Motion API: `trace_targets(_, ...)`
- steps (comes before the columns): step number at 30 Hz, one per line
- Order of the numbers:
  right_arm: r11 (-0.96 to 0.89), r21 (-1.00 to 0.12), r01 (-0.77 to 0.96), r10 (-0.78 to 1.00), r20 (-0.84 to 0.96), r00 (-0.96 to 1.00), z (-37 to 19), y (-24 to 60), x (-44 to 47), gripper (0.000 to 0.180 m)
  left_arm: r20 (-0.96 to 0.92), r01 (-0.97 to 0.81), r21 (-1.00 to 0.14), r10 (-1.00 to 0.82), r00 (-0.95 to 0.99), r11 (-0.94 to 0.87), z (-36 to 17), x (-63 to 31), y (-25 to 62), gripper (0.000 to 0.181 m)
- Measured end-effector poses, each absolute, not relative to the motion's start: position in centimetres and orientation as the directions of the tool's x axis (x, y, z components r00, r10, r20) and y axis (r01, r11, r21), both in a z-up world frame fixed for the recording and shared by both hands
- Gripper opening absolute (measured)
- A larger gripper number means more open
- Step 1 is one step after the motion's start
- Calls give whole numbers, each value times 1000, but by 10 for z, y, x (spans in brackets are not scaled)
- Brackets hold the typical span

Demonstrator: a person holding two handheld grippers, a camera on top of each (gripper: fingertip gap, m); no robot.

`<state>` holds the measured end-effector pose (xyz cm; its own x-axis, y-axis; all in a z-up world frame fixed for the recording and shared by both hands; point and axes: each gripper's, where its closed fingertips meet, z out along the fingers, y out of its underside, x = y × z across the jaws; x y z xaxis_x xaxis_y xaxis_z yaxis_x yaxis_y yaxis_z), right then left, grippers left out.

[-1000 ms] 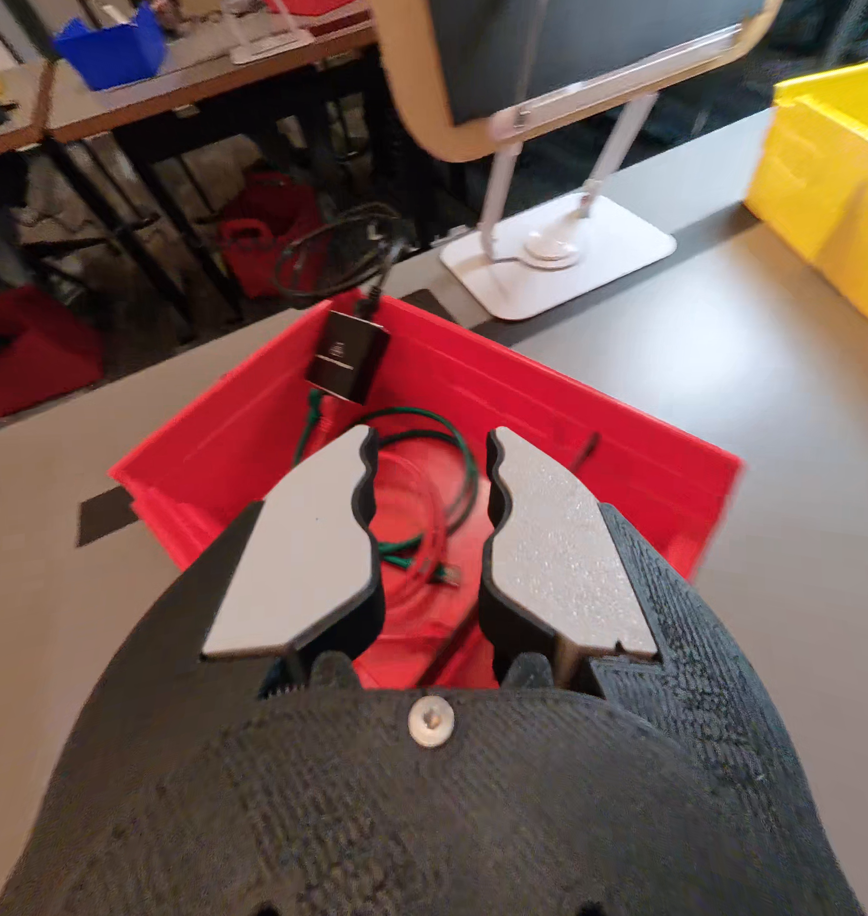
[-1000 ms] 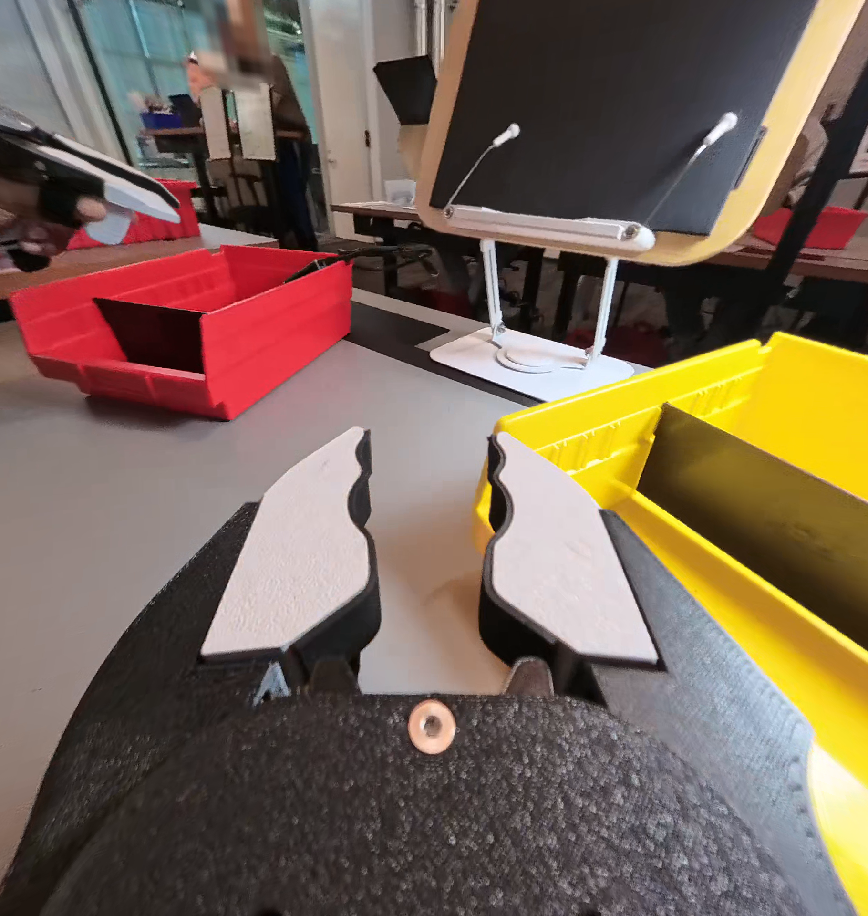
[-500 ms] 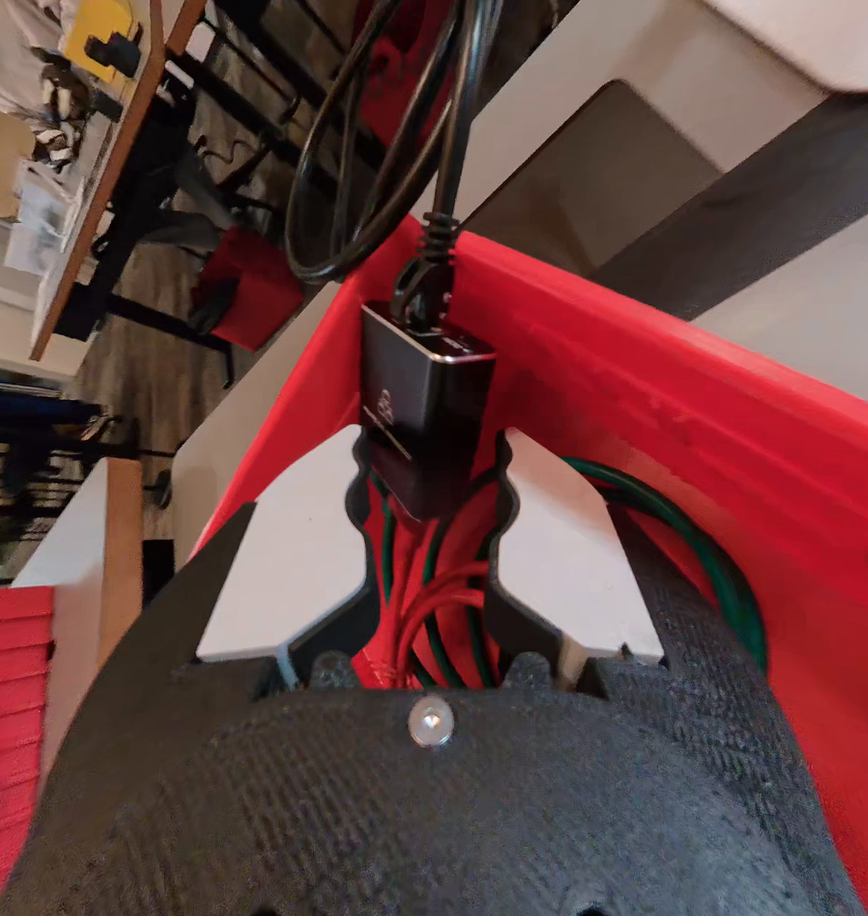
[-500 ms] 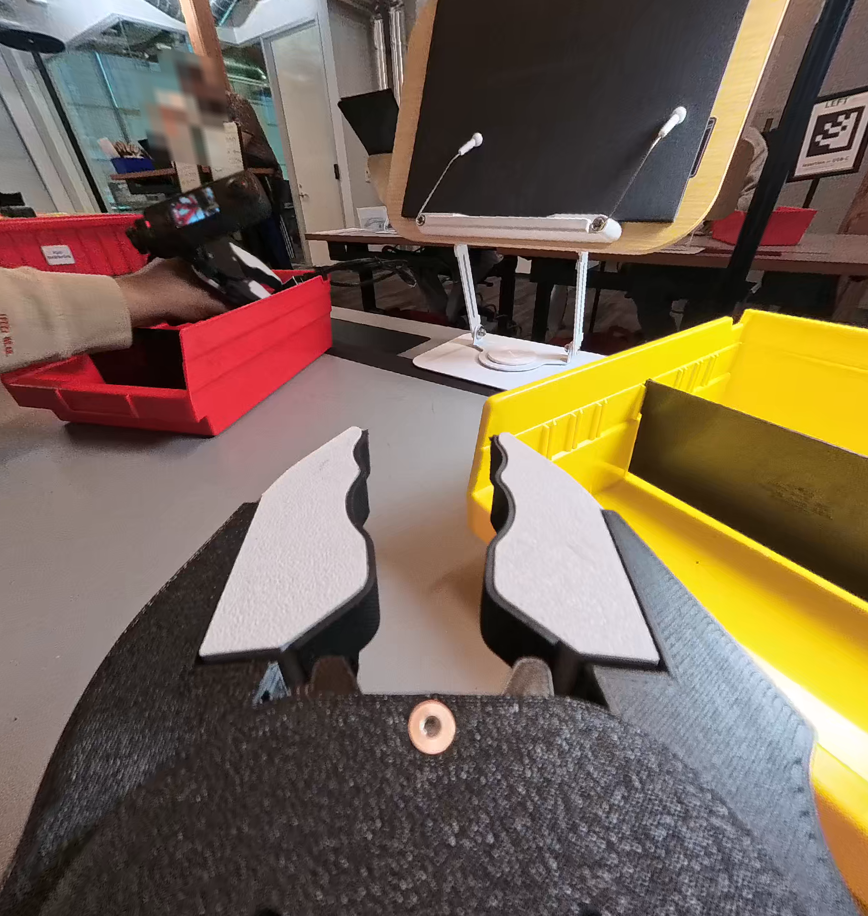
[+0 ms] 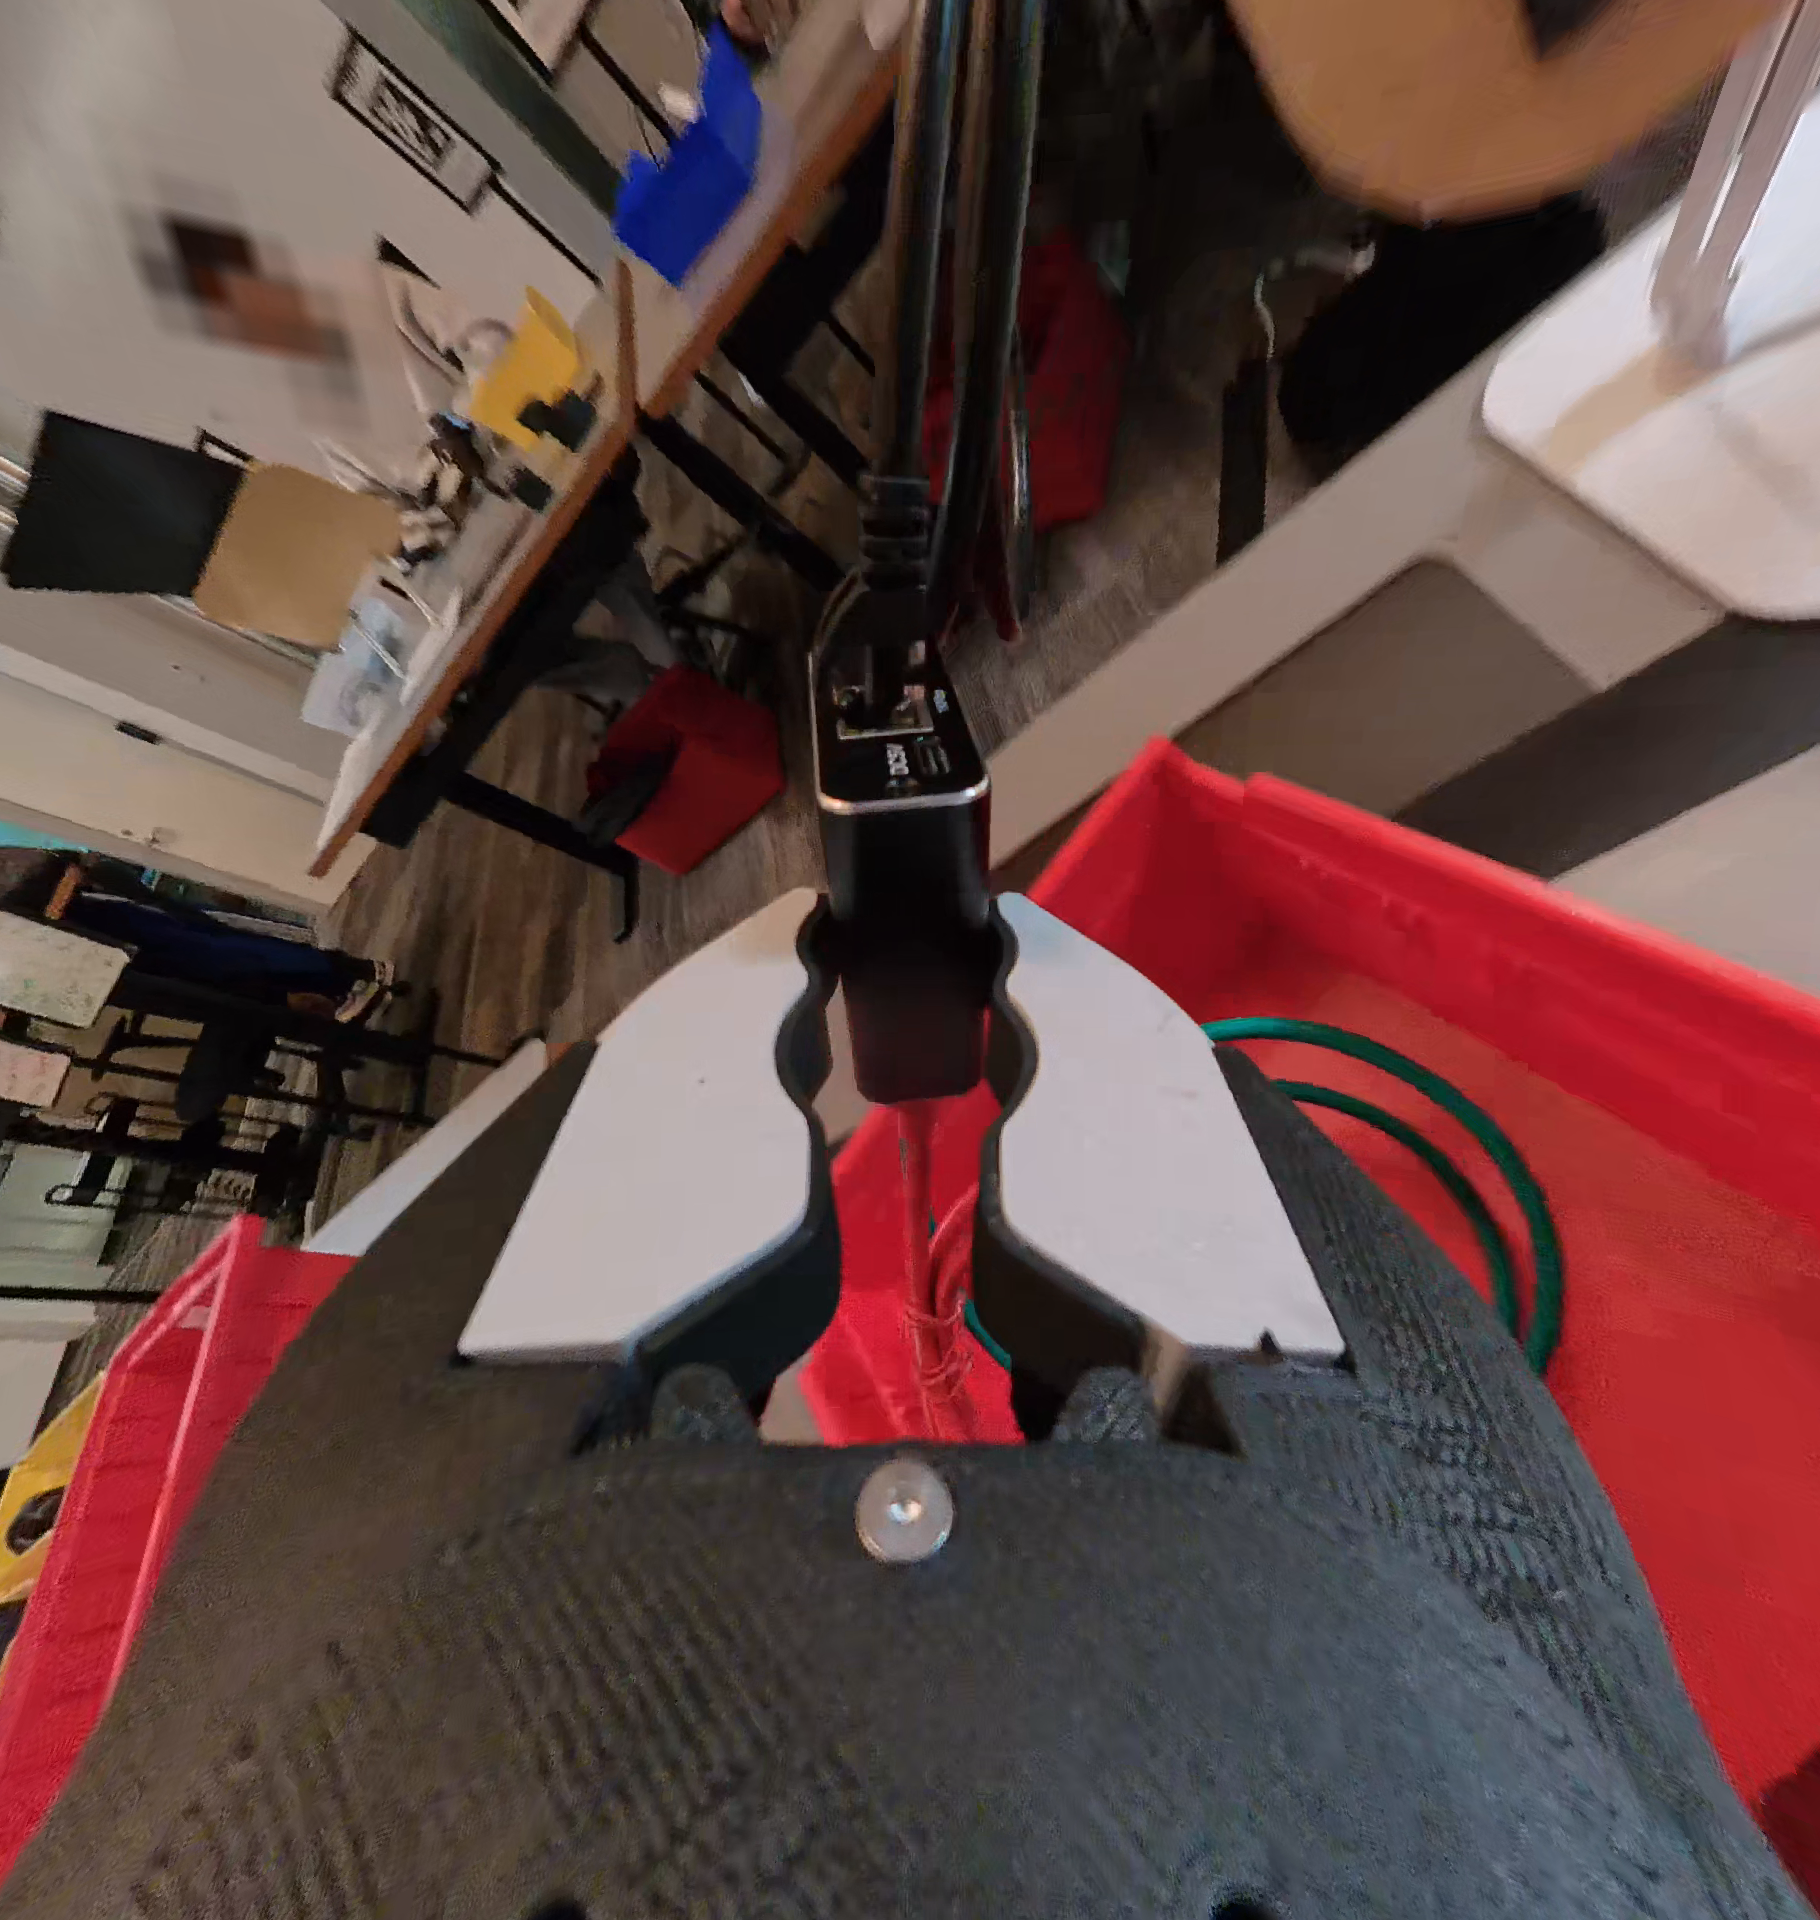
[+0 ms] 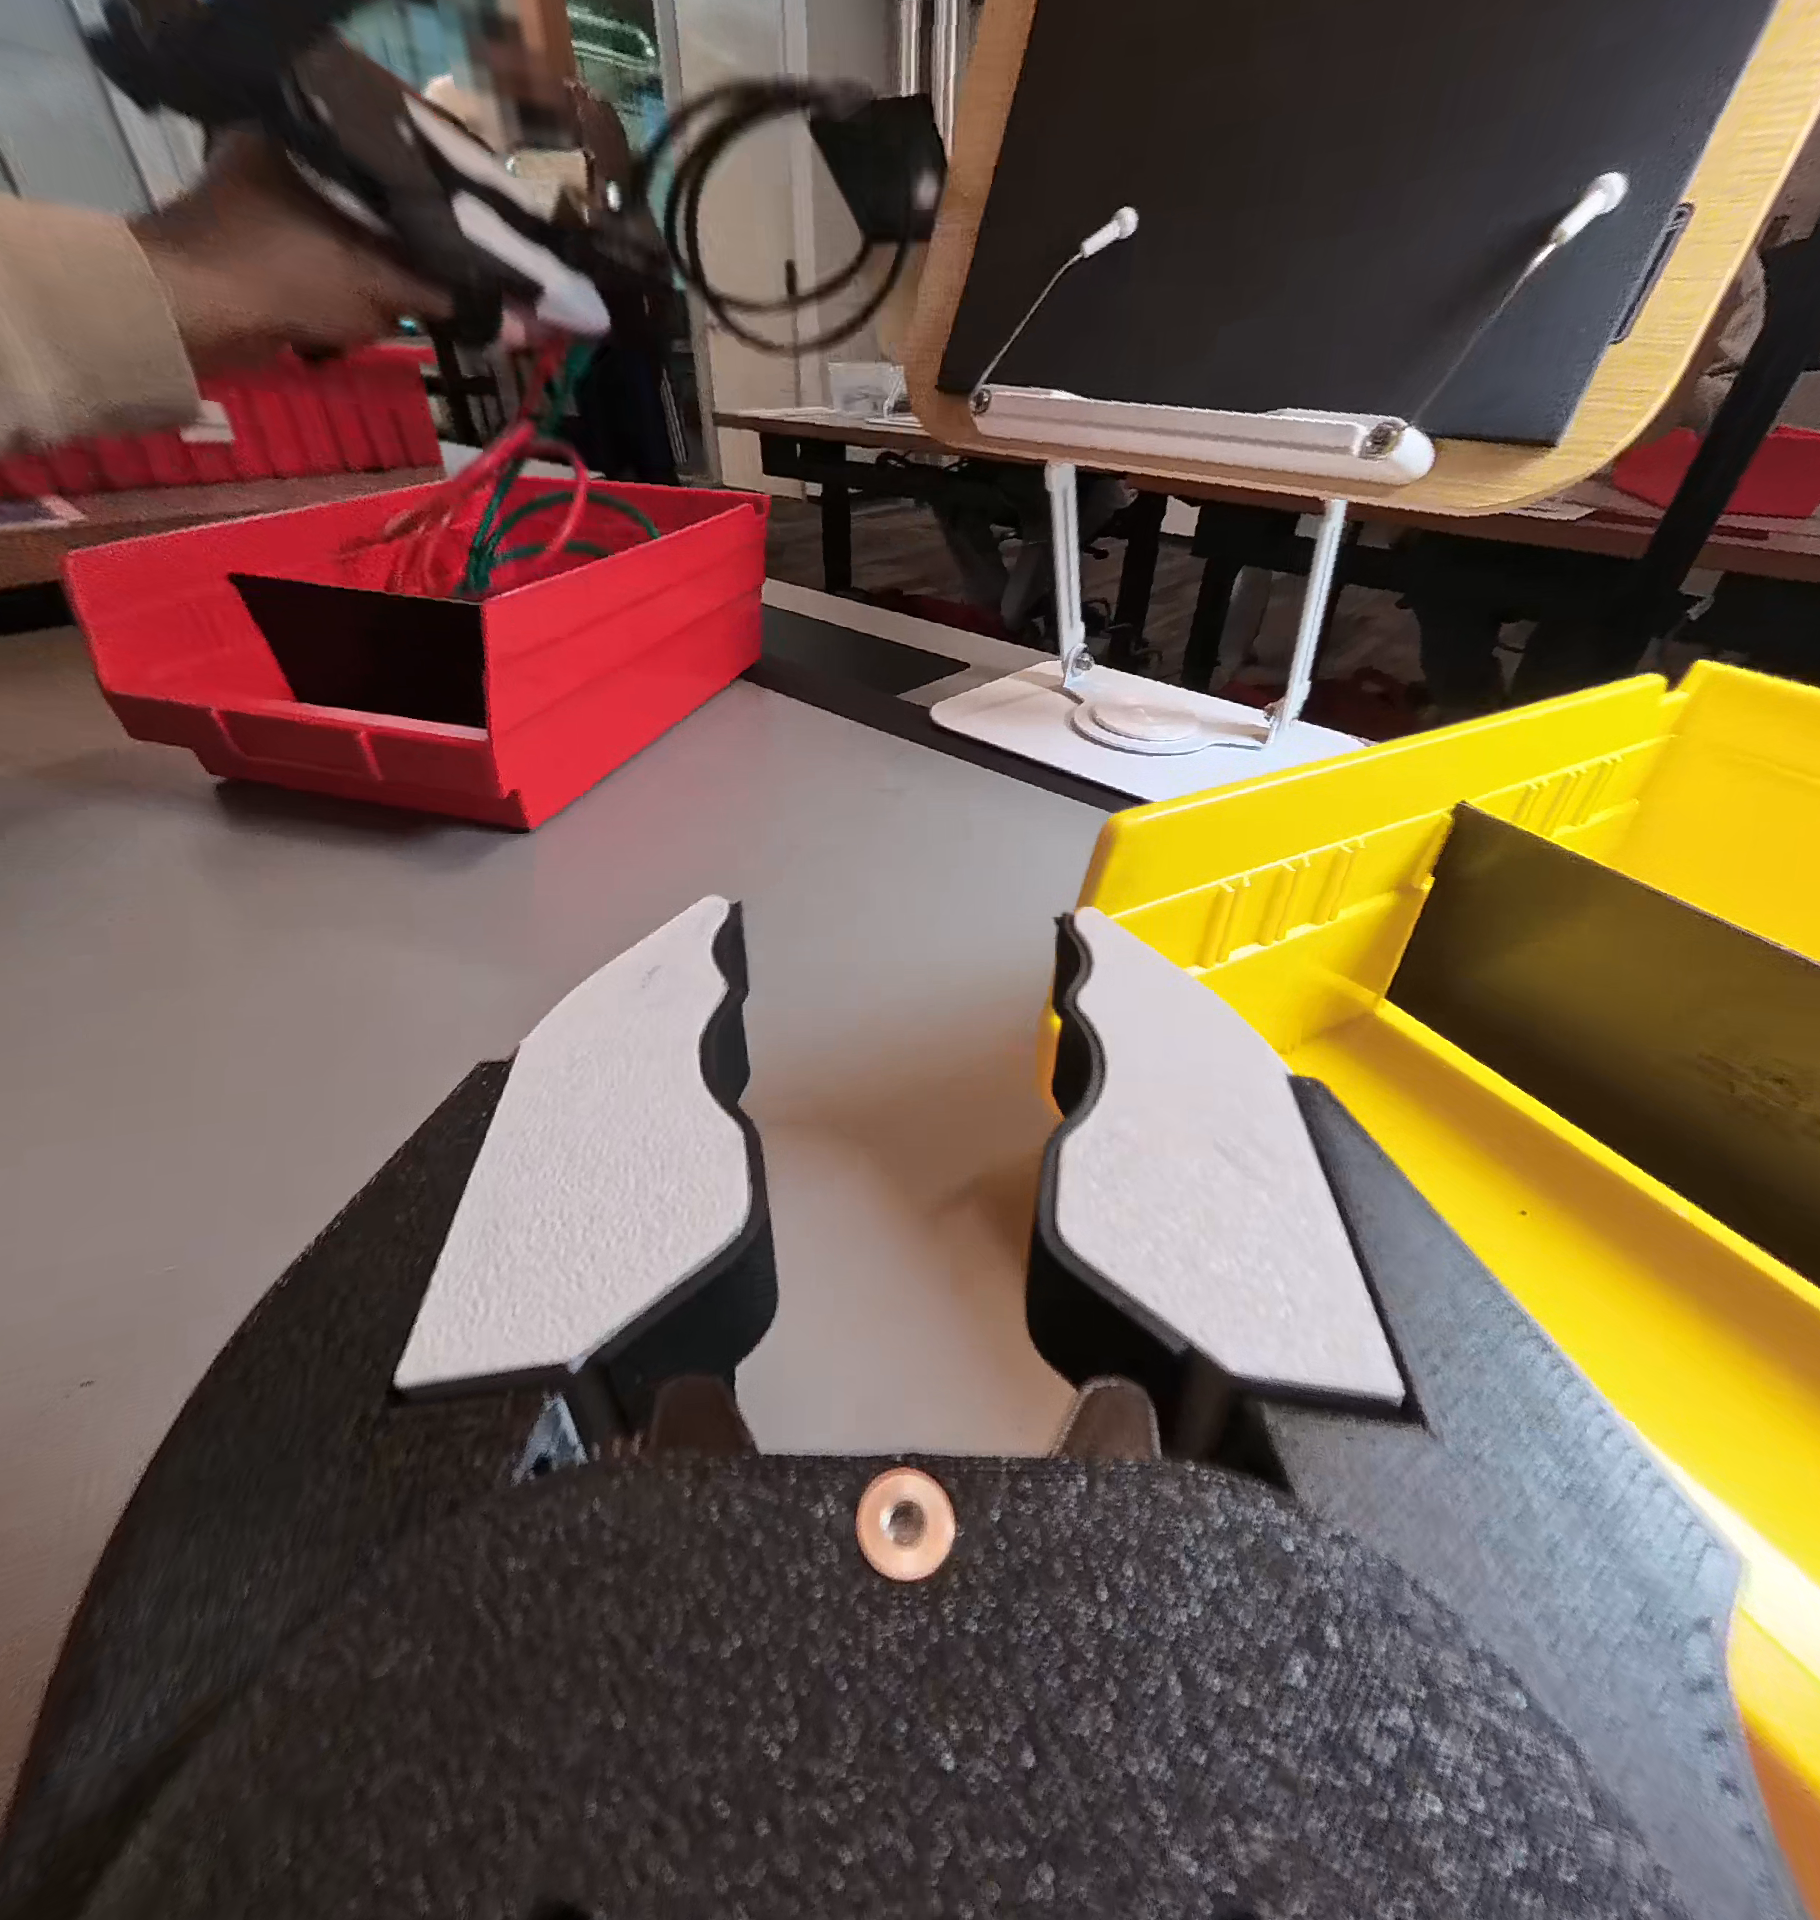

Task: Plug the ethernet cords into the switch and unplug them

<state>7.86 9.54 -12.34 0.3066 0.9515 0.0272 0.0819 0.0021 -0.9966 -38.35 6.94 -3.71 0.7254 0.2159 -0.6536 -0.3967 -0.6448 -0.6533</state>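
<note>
Gripping the black switch (image 5: 901,883) above the red bin (image 5: 1508,997), the left gripper (image 5: 904,935) tilts upward; the right gripper (image 6: 898,940) hovers wide, empty, over the table (image 6: 262,987).

Black switch (image 5: 904,883) lifted above red bin (image 5: 1508,935), black cable (image 5: 921,260) plugged into far end. Red cord (image 5: 921,1236) and green cord (image 5: 1457,1143) trailing into bin.

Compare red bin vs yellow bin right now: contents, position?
The red bin holds red and green cords trailing up toward the left gripper; the yellow bin shows only a dark divider, no cords. Red sits farther off on the left, yellow close beside the right gripper. Both stand on the grey table.
</note>
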Motion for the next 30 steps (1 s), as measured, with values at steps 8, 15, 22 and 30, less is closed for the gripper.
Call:
trace_targets(8,33,-995,97,967,56,247,-122,79,69,56,-499,-436,-860,255,828,-265,107,-311,30,26)
trace_targets(15,29,-998,-52,999,28,22,-41,32,30,53,-135,-105,-985,-233,963,133,144,-166,-8,25)
trace_targets(22,101,-964,-245,972,147,-181,75,-11,1,46,109,313,-939,-734,670,145,111,-42,-39,26)
trace_targets(30,142,-977,-159,926,188,-327,44,-34,-12,26,186,385,-923,-867,463,8,69,10,-32,25)
